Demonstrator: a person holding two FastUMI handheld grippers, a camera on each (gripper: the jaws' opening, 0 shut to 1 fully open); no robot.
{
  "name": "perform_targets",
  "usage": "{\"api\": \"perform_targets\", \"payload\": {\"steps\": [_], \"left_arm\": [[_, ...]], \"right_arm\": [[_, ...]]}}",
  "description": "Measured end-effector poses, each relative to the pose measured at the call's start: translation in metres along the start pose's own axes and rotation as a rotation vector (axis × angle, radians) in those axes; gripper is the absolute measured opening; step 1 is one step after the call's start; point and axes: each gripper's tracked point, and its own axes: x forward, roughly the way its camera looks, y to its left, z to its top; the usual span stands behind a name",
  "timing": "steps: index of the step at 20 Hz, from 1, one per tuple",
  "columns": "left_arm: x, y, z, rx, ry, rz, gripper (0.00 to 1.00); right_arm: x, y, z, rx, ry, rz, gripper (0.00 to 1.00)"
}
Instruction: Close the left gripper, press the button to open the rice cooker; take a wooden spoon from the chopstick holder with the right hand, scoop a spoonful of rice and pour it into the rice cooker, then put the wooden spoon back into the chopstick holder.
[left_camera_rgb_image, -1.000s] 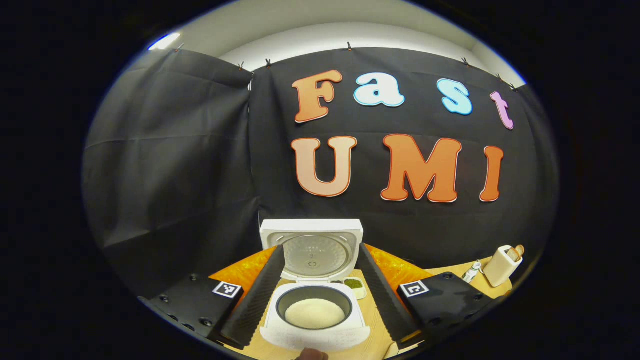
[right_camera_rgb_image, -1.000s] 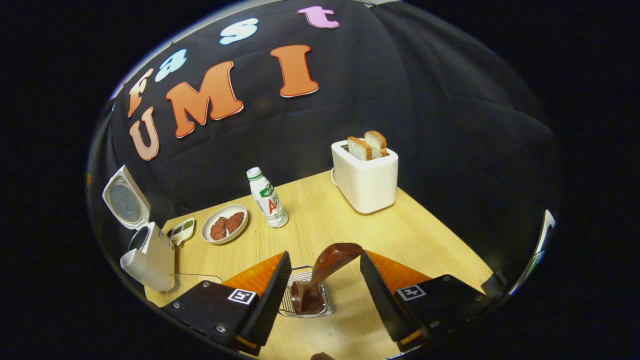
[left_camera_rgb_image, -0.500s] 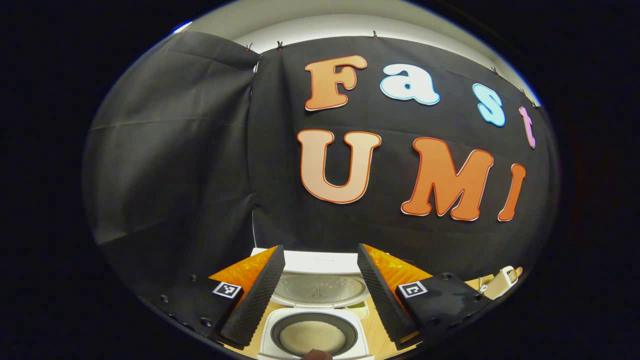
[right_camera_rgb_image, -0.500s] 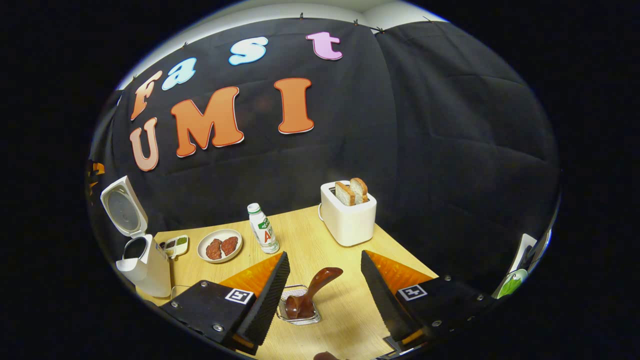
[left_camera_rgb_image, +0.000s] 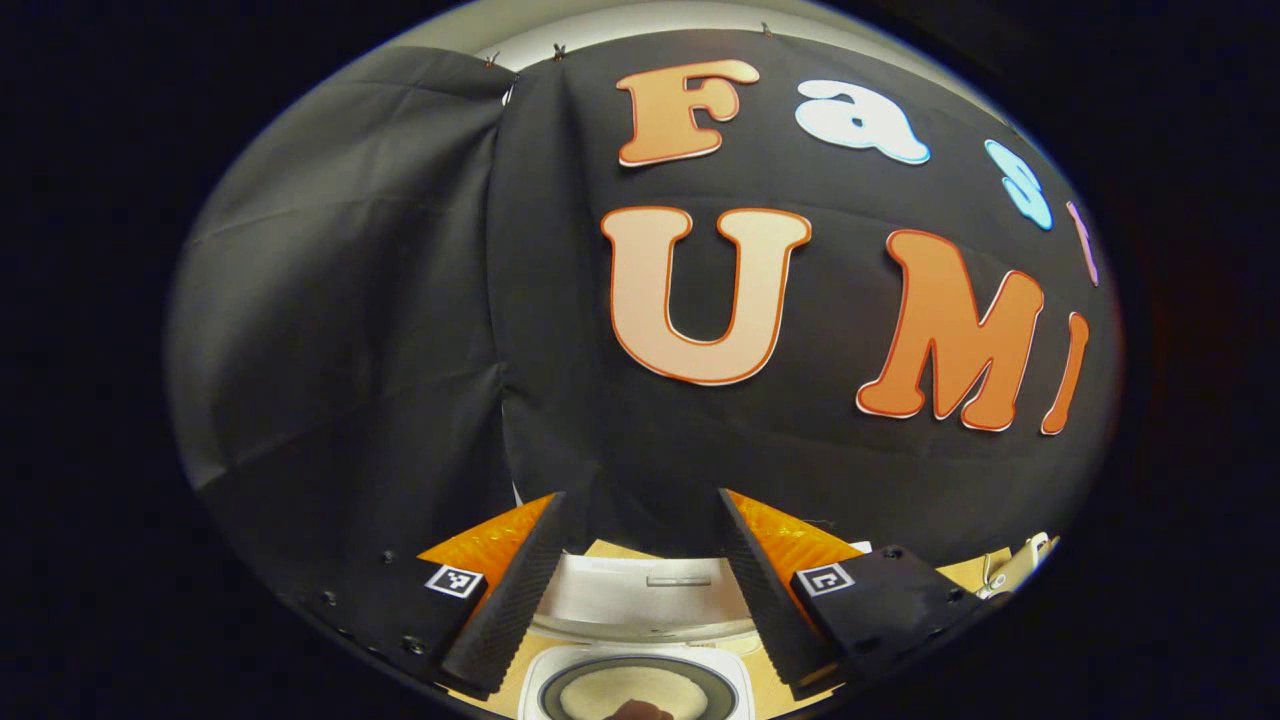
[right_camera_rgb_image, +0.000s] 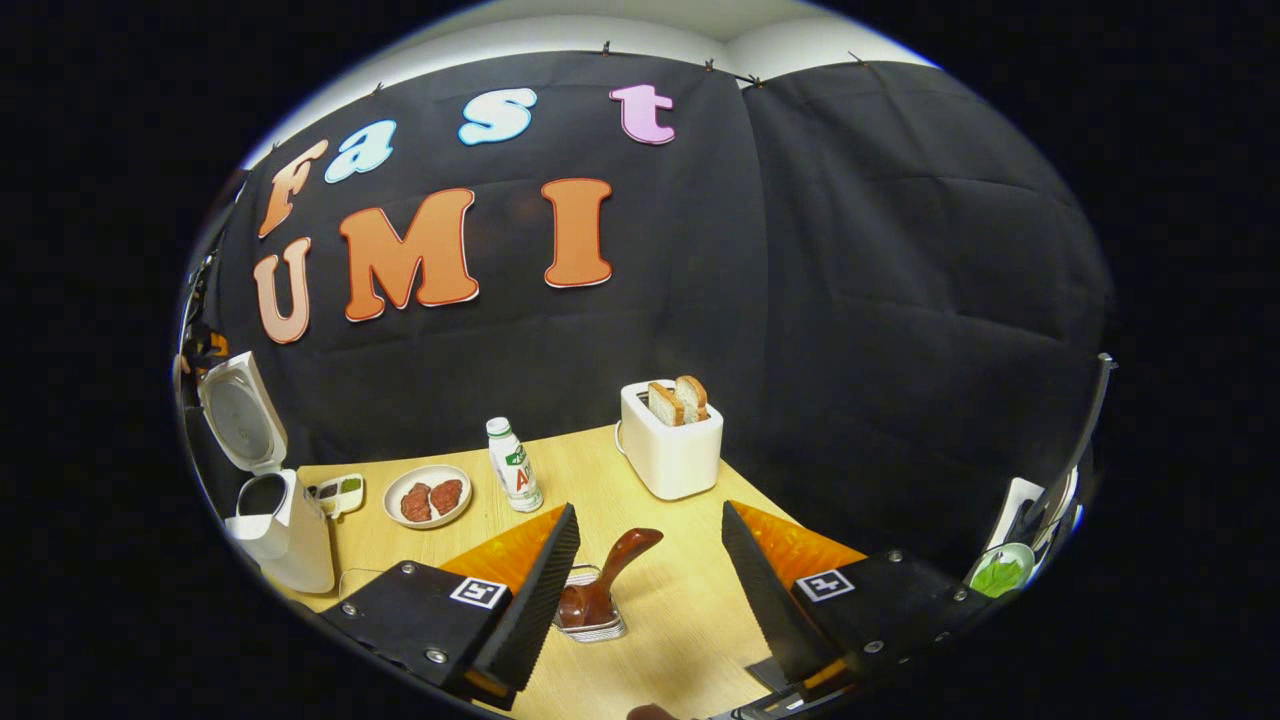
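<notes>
Rice cooker (right_camera_rgb_image: 280, 520) is standing at the table's (right_camera_rgb_image: 660, 620) far left corner with its lid (right_camera_rgb_image: 238, 412) up and rice (left_camera_rgb_image: 625, 692) showing in the pot, and the wooden spoon (right_camera_rgb_image: 600, 585) is sitting in the chopstick holder (right_camera_rgb_image: 592, 612) just ahead of our right gripper (right_camera_rgb_image: 648, 580). We are holding both pairs of jaws wide apart and empty, the left gripper (left_camera_rgb_image: 640, 590) hanging above the open pot, so we are judging the work as good as finished. To end well, we are keeping the right fingers off the leaning handle so the spoon is not tipping the light holder.
</notes>
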Motion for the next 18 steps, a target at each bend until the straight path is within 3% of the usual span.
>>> {"api": "perform_targets", "payload": {"steps": [4,8,18], "left_arm": [[0.005,-0.006,-0.012,0.088,0.079,0.009,0.99],[-0.016,-0.017,-0.027,0.084,0.206,-0.025,0.99],[-0.103,-0.016,-0.119,0.070,0.537,-0.023,1.00]], "right_arm": [[0.002,0.009,0.007,0.008,-0.011,0.026,0.90],[0.008,0.021,0.005,0.008,-0.016,0.071,0.90],[0.021,0.034,0.002,0.026,-0.014,0.185,0.90]]}}
